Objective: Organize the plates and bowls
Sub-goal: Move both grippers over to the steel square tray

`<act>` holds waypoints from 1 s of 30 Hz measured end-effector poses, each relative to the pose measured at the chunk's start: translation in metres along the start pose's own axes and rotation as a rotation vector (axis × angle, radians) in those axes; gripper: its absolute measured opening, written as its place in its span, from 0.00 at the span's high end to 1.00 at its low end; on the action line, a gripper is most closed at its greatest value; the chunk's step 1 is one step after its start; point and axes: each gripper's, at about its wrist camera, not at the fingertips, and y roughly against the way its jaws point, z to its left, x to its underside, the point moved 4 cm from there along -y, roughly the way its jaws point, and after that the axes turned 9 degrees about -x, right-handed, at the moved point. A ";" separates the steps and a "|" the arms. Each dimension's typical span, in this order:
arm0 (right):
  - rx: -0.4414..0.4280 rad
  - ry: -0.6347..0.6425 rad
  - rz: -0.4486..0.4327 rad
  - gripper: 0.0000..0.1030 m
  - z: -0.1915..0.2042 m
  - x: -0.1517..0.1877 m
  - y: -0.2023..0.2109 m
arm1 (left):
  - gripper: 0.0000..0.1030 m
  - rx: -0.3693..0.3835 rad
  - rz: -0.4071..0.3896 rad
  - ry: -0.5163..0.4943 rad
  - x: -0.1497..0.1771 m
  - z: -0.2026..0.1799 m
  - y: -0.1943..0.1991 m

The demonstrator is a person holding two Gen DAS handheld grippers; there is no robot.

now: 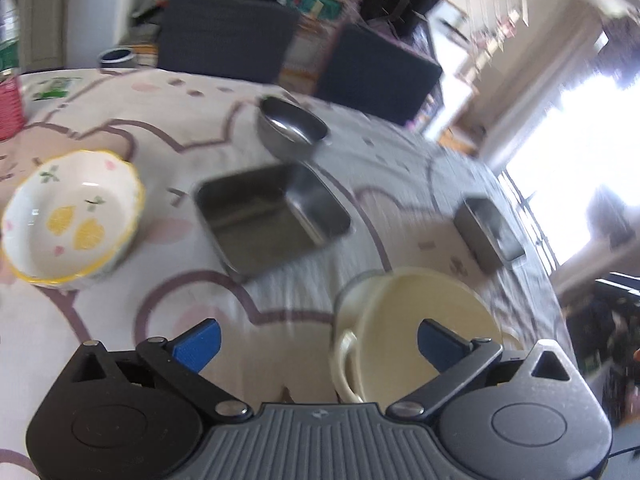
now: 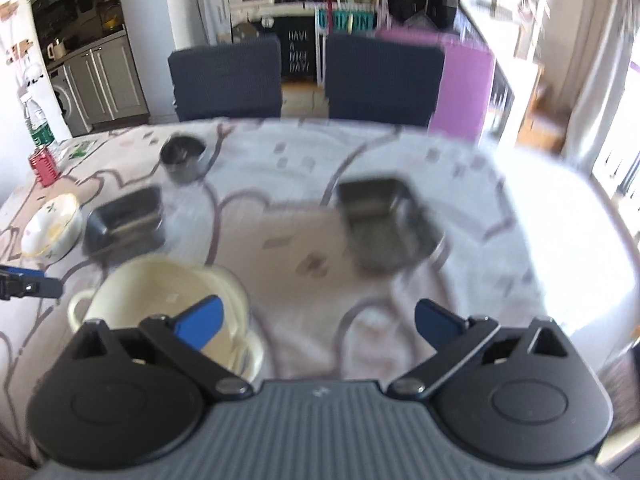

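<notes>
My left gripper (image 1: pixel 319 344) is open and empty, above the tablecloth, with a cream two-handled bowl (image 1: pixel 416 332) under its right finger. A white lemon-patterned bowl (image 1: pixel 72 218) sits to the left, a square steel tray (image 1: pixel 272 216) ahead, a round steel bowl (image 1: pixel 292 128) behind it, and a small steel tray (image 1: pixel 490 232) at the right. My right gripper (image 2: pixel 318 322) is open and empty; the cream bowl (image 2: pixel 160 292) is under its left finger. A steel tray (image 2: pixel 390 224) lies ahead. The left gripper's fingertip (image 2: pixel 28 284) shows at the left edge.
Two dark chairs (image 2: pixel 224 76) stand behind the round table (image 2: pixel 520 280). A red can (image 2: pixel 43 166) and a water bottle (image 2: pixel 38 126) stand at the far left. The lemon bowl (image 2: pixel 50 226), a steel tray (image 2: pixel 126 220) and the round steel bowl (image 2: pixel 184 158) sit left.
</notes>
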 end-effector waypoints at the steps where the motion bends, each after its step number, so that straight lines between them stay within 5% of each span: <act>1: 0.010 0.027 -0.012 0.00 -0.001 -0.011 0.005 | 0.00 -0.010 -0.012 0.022 -0.003 0.005 0.001; 7: 0.014 0.187 -0.087 0.00 0.016 -0.065 -0.007 | 0.00 -0.068 -0.025 0.167 -0.017 0.042 -0.008; 14: -0.093 0.279 -0.094 0.00 0.072 -0.100 -0.102 | 0.00 -0.096 -0.016 0.370 -0.026 0.080 -0.027; 17: -0.163 0.293 -0.030 0.00 0.102 -0.109 -0.148 | 0.07 -0.075 -0.040 0.434 -0.032 0.088 -0.033; 19: -0.217 0.262 0.010 0.01 0.119 -0.115 -0.175 | 0.21 -0.047 -0.046 0.469 -0.036 0.092 -0.038; 24: -0.291 0.246 0.114 0.22 0.154 -0.120 -0.223 | 0.37 -0.014 -0.012 0.523 -0.038 0.095 -0.058; 26: -0.287 0.243 0.177 0.45 0.161 -0.118 -0.240 | 0.42 -0.010 0.002 0.533 -0.038 0.095 -0.066; 28: -0.262 0.246 0.205 0.56 0.164 -0.115 -0.251 | 0.49 -0.003 0.011 0.534 -0.039 0.094 -0.074; 30: -0.266 0.245 0.216 0.58 0.164 -0.111 -0.256 | 0.58 0.012 0.032 0.523 -0.039 0.091 -0.082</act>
